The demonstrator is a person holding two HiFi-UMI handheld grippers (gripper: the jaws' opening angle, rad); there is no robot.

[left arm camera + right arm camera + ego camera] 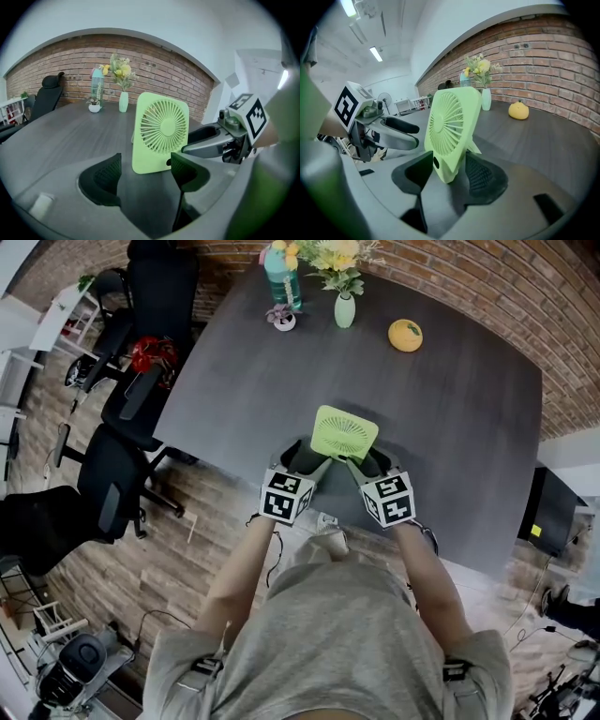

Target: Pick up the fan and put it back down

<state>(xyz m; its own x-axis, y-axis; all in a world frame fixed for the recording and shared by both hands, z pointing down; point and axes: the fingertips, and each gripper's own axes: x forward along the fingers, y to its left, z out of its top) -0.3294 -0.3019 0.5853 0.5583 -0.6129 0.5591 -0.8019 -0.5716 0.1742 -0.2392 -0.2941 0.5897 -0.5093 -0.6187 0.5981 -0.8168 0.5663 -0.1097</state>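
Note:
A light green square fan (344, 432) stands upright on the dark grey table (450, 427), near its front edge. In the right gripper view the fan (452, 129) has its lower corner between the jaws of my right gripper (450, 171), which stand apart around it without a clear squeeze. My left gripper (145, 171) is open, and the fan (160, 132) stands just beyond its tips, not between them. In the head view the left gripper (305, 457) and right gripper (366, 463) flank the fan's near side.
At the table's far side stand a white vase of flowers (344, 310), a teal bottle (282, 277), a small pot (281, 319) and an orange (405, 335). Black office chairs (122, 427) stand to the left. A brick wall (70, 65) runs behind the table.

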